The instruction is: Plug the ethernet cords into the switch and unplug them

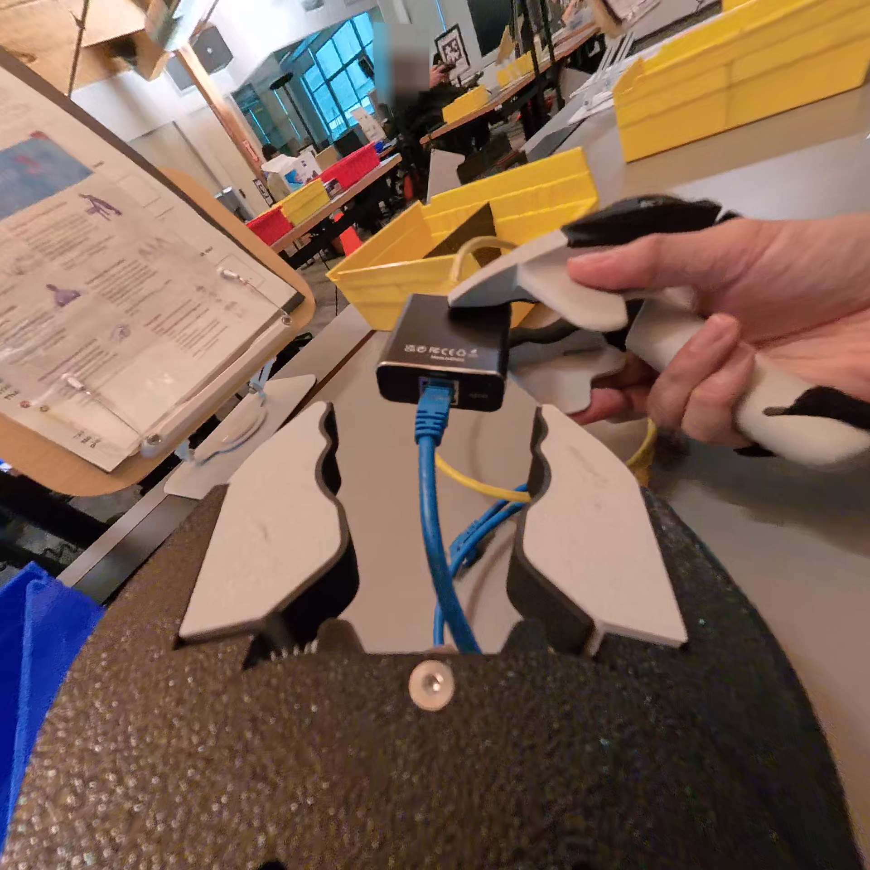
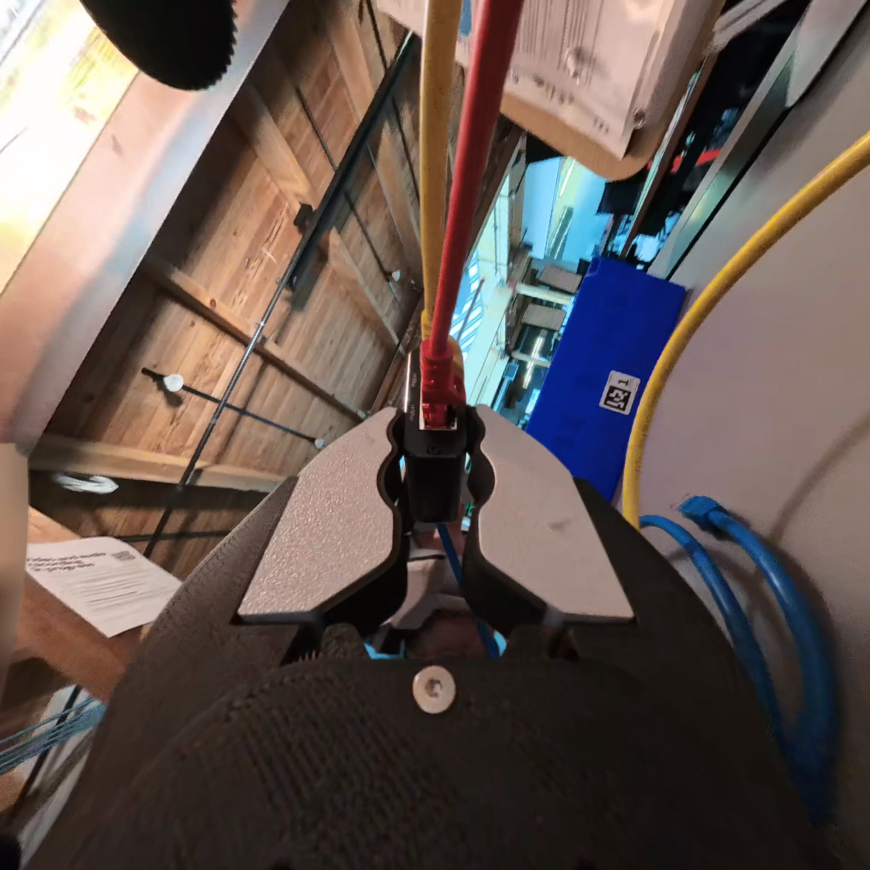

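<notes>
In the left wrist view the left gripper (image 1: 435, 508) is nearest, its fingers (image 1: 277, 513) spread wide and holding nothing, with a blue cord (image 1: 435, 518) running up between them without touching either. That cord's plug sits in a port of the small black switch (image 1: 445, 358), which is lifted just above the grey worktop (image 1: 753, 541). The right gripper (image 1: 513, 339), held in a person's hand (image 1: 734, 329), pinches the switch by its body from the right. A thin yellow cord (image 1: 475, 480) loops on the worktop behind the blue one, and a yellow bin (image 1: 400, 277) stands just beyond the switch. In the right wrist view the right gripper's own fingers (image 2: 329, 508) are closed on the switch (image 2: 433, 475), clamping its two side faces. This view shows what the other cannot: the far face of the switch carries a red cord (image 2: 466, 188) plugged in and a second yellow cord (image 2: 435, 165) beside it, which also looks seated. The left view alone shows the blue plug and the open left fingers. The switch looks light, hard and smooth, so it may slip or twist under a pull. The cords are limp and springy; I judge the stiff moulded boot behind the blue plug the best place to take hold, squeezing the latch tab.
</notes>
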Demonstrator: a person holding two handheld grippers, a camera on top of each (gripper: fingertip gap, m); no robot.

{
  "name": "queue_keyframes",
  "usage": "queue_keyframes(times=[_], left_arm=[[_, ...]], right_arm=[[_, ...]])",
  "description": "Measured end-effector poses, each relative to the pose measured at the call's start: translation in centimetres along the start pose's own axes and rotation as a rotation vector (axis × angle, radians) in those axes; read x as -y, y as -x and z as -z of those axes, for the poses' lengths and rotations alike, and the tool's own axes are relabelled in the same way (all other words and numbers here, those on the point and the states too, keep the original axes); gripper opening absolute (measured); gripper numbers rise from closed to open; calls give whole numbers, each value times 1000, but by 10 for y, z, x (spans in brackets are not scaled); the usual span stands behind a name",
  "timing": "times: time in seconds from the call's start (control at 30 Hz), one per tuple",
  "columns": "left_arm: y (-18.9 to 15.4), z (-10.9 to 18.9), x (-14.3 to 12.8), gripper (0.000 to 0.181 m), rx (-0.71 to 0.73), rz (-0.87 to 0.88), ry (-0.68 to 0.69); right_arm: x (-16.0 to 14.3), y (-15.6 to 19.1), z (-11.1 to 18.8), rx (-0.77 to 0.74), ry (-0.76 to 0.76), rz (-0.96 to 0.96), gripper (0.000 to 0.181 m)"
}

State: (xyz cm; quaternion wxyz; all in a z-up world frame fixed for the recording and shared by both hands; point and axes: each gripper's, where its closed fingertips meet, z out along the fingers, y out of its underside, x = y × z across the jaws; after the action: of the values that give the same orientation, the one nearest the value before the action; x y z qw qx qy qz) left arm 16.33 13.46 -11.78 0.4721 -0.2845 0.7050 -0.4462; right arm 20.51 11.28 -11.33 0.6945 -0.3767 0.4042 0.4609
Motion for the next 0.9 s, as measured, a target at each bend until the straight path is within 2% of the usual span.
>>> queue_keyframes(times=[0.1, 0.17, 0.3, 0.37, 0.53, 0.63, 0.7, 0.9], left_arm=[[-11, -4, 5, 80, -36, -7, 0], [-5, -8, 0, 77, 4, -23, 13], [-15, -3, 14, 63, -100, 49, -144], [-17, -3, 11, 63, -112, 68, -171], [-22, 2, 11, 64, -44, 39, -283], [-24, 3, 11, 67, -24, 74, -283], [-30, 3, 11, 63, -52, 97, -285], [-41, -6, 5, 63, -81, 157, -200]], right_arm=[[-4, 1, 3, -24, -18, 8, 25], [-12, 7, 1, -26, -18, 21, 24], [-30, 18, -2, 2, 15, -11, 24], [-30, 15, 0, -32, -12, 18, 24], [-34, 14, 7, -68, -95, 25, 25], [-35, 17, 12, -89, -122, 54, 25], [-37, 19, 14, -86, -136, 50, 25], [-31, 12, 26, -120, -168, 51, 25]])
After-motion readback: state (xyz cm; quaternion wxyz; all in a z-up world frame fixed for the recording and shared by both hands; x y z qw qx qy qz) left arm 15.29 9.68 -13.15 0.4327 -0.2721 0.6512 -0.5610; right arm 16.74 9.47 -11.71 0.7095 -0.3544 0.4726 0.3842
